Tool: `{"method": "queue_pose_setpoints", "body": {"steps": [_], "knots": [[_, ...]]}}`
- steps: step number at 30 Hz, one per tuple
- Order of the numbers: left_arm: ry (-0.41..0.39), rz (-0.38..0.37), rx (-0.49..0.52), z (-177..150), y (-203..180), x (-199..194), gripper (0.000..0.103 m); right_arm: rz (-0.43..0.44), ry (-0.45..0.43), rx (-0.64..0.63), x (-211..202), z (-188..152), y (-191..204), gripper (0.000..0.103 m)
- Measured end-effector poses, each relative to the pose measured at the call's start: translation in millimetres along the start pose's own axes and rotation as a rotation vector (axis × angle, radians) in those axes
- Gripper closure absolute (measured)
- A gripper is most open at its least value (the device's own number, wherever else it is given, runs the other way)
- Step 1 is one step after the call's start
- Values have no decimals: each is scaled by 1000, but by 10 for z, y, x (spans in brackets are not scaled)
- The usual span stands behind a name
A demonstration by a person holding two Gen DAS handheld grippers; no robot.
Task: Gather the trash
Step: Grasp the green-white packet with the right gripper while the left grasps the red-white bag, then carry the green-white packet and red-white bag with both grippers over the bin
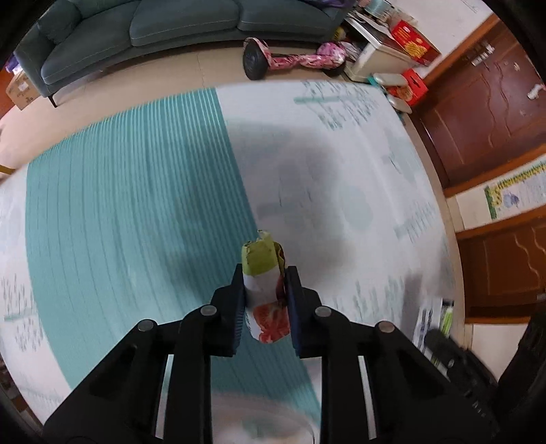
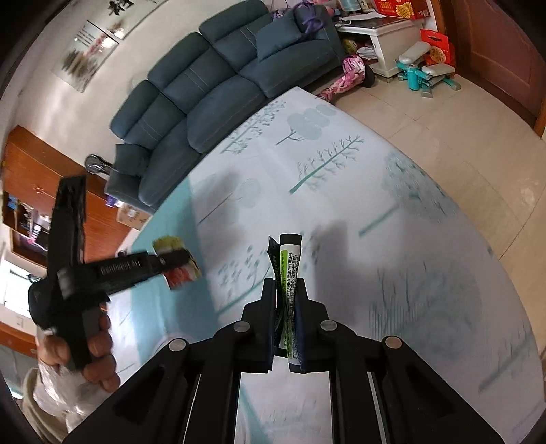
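Observation:
My left gripper [image 1: 264, 273] is shut on a crumpled wrapper [image 1: 264, 290], green at the top, white and red-orange below, held above the teal and white play mat [image 1: 136, 205]. The same gripper [image 2: 177, 264] and wrapper [image 2: 181, 273] show at the left of the right wrist view. My right gripper [image 2: 286, 285] is shut on a thin black, green and white wrapper [image 2: 289, 269] that sticks up between its fingers, above the mat [image 2: 341, 205].
A dark teal sofa [image 1: 153, 30] [image 2: 211, 88] stands past the mat. A pink hoverboard [image 1: 290, 59], a white cabinet [image 1: 378, 54] with red boxes and a teal stepper [image 2: 426, 73] lie beyond it. Brown wooden doors [image 1: 477, 119] are at right. The left hand also grips a plastic bag [image 2: 58, 392].

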State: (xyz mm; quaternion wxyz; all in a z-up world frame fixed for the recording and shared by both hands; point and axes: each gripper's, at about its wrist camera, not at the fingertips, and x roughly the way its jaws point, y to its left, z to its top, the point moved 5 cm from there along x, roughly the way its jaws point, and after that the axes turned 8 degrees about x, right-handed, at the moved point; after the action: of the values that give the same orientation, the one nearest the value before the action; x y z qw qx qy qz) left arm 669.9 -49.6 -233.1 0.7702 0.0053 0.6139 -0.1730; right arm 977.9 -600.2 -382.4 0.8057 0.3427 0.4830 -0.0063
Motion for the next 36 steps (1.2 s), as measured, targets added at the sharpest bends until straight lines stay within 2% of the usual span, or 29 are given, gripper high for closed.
{"method": "queue_pose_setpoints", "body": {"steps": [8, 13, 18, 23, 26, 29, 33, 36], "knots": [[-9, -50, 111, -1085, -487, -700, 85, 91, -23, -65, -1045, -950, -7, 93], [-74, -65, 150, -1861, -917, -1317, 85, 162, -42, -147, -1799, -1581, -91, 93], [-150, -34, 130, -2766, -1223, -1891, 85, 237, -7, -239, -2475, -2296, -360, 93], [-163, -10, 43, -3845, -1610, -2113, 85, 279, 74, -344, -2988, -3055, -676, 93], [-156, -16, -4, -4418, -1807, -2173, 85, 278, 111, -398, -3186, -3436, -840, 93], [-149, 19, 1, -4895, -2001, -2207, 85, 280, 162, -415, -3359, -3818, -1007, 93], [-127, 58, 36, -5420, -2197, -2187, 85, 272, 201, -408, -3370, -4104, -1169, 93], [-110, 78, 59, -5698, -2251, -2065, 85, 245, 233, -400, -3157, -4309, -1302, 93]]}}
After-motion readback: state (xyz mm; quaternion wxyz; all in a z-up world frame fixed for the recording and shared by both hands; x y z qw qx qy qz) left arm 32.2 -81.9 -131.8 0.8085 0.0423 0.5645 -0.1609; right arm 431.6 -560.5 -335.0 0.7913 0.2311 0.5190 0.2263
